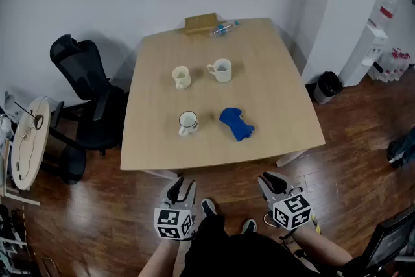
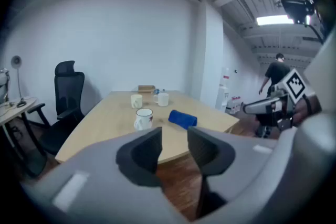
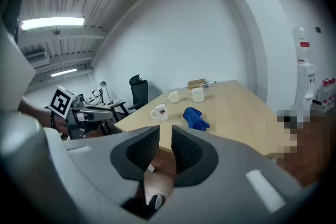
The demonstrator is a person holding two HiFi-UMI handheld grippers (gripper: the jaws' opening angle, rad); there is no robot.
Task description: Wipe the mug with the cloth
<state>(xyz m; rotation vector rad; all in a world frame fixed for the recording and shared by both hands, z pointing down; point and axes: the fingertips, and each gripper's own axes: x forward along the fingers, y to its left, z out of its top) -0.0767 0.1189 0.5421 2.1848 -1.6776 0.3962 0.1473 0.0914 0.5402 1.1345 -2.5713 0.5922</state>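
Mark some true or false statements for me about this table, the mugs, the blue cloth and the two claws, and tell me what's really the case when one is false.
1. Three mugs stand on the table. True: the nearest mug, a cream mug and a white mug.
2. The blue cloth is stuffed inside a mug. False: it lies on the tabletop, right of the nearest mug.
3. The left claw holds the cloth. False: its jaws stand apart and empty. Like the right claw, it is short of the table's near edge.
4. A bottle lies beside a wooden box at the far edge. True.
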